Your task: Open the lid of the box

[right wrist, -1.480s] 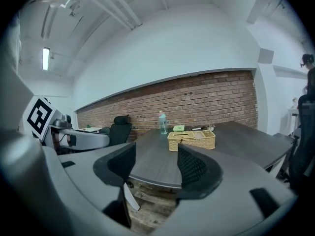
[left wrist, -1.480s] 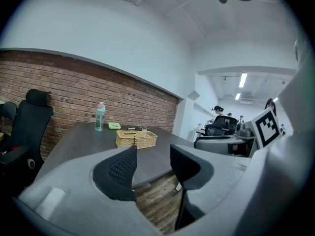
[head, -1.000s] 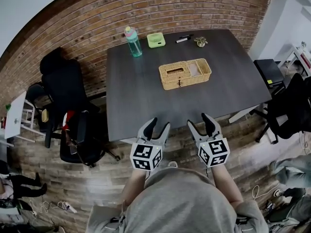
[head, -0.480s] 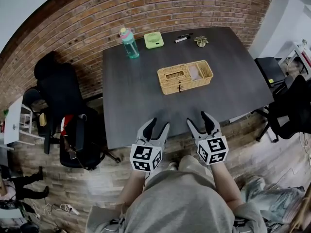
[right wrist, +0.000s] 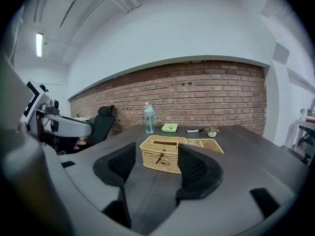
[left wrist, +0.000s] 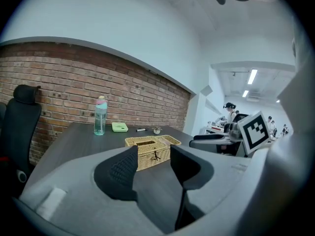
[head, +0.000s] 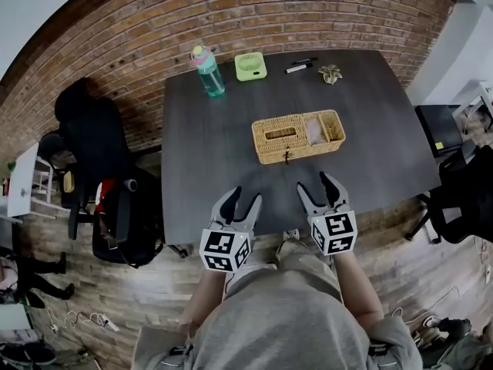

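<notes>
A woven wicker box (head: 297,136) sits in the middle of the dark table (head: 208,176); its left part has a slotted lid with a small dangling clasp on the front, its right part is an open tray. The same box (left wrist: 150,151) (right wrist: 170,153) shows ahead of both grippers. My left gripper (head: 242,200) hovers open over the table's near edge, left of the box. Likewise open and holding nothing, my right gripper (head: 320,184) hangs just in front of the box, well apart from it.
Along the far edge stand a teal water bottle (head: 208,71), a small green fan (head: 250,66), a black marker (head: 300,66) and a tiny plant (head: 332,72). Black office chairs (head: 100,168) stand left of the table and another chair (head: 462,199) on the right. A brick wall runs behind.
The view has shifted a little, so the table and box sit lower and nearer. Both grippers stay open at the near edge, about as before.
</notes>
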The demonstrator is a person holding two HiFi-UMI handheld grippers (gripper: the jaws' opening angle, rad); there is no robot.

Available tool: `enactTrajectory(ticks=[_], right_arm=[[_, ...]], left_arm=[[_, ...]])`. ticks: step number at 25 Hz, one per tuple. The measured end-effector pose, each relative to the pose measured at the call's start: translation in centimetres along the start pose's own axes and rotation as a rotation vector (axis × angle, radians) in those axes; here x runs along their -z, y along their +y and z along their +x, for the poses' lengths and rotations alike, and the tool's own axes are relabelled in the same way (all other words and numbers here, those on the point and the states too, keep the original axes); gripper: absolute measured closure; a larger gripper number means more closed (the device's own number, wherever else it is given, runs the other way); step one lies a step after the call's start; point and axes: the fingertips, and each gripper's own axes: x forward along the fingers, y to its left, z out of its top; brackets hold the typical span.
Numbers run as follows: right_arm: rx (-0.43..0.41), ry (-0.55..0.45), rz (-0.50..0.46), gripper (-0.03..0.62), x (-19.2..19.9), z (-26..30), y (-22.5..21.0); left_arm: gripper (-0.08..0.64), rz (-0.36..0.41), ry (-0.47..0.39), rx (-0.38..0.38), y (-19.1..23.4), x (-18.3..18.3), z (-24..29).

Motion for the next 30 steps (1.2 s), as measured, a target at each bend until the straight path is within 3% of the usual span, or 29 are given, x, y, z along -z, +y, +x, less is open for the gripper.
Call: enactTrajectory(ticks=[14, 30], right_arm=[[-0.057, 0.108, -0.101, 0.341, 2.2, 8.3, -5.4], [-0.119, 0.222, -0.261, 0.341, 5.5, 13.8, -7.8]], left_arm=[[0.355, -0.1, -0.015, -0.112, 3.0, -1.5, 6.5], [0.356, -0.174, -0.024, -0.223, 4.4, -1.1, 9.0]])
